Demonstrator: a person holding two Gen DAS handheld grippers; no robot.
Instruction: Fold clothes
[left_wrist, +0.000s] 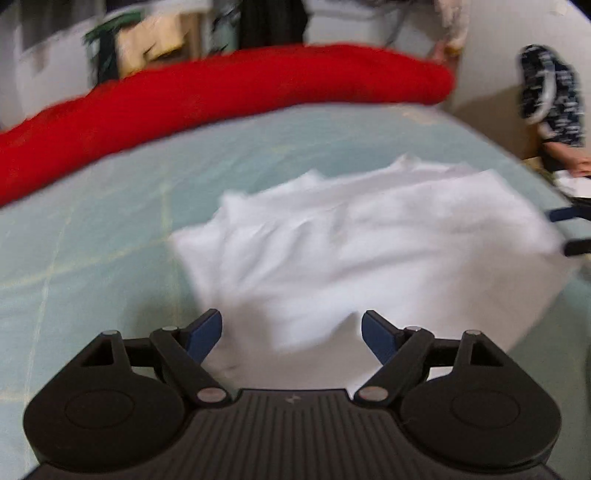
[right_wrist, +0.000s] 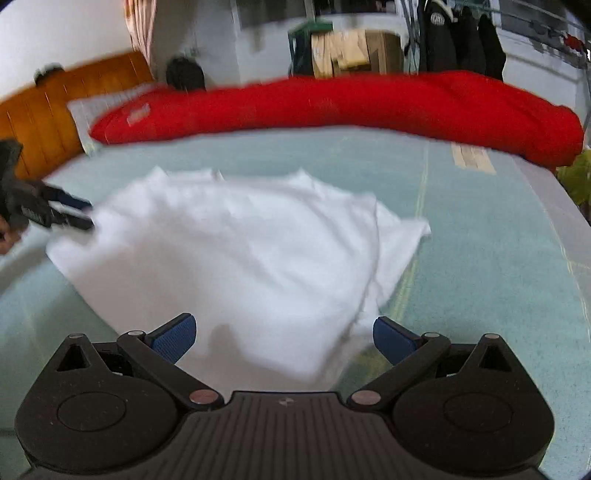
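Observation:
A white garment (left_wrist: 362, 251) lies partly folded on a pale green mat (left_wrist: 92, 229); it also shows in the right wrist view (right_wrist: 229, 251). My left gripper (left_wrist: 291, 334) is open and empty, its jaws wide apart just above the garment's near edge. My right gripper (right_wrist: 284, 338) is open and empty over the garment's near corner. Each gripper shows at the edge of the other's view: the right gripper (left_wrist: 570, 230) at the garment's right side, the left gripper (right_wrist: 79, 212) at its left side. Both views are blurred.
A long red cushion (left_wrist: 221, 107) lies along the mat's far edge and also shows in the right wrist view (right_wrist: 332, 107). A wooden board (right_wrist: 48, 114) is at far left. A person in a patterned top (left_wrist: 554, 96) is at right. Boxes and hanging coats stand behind.

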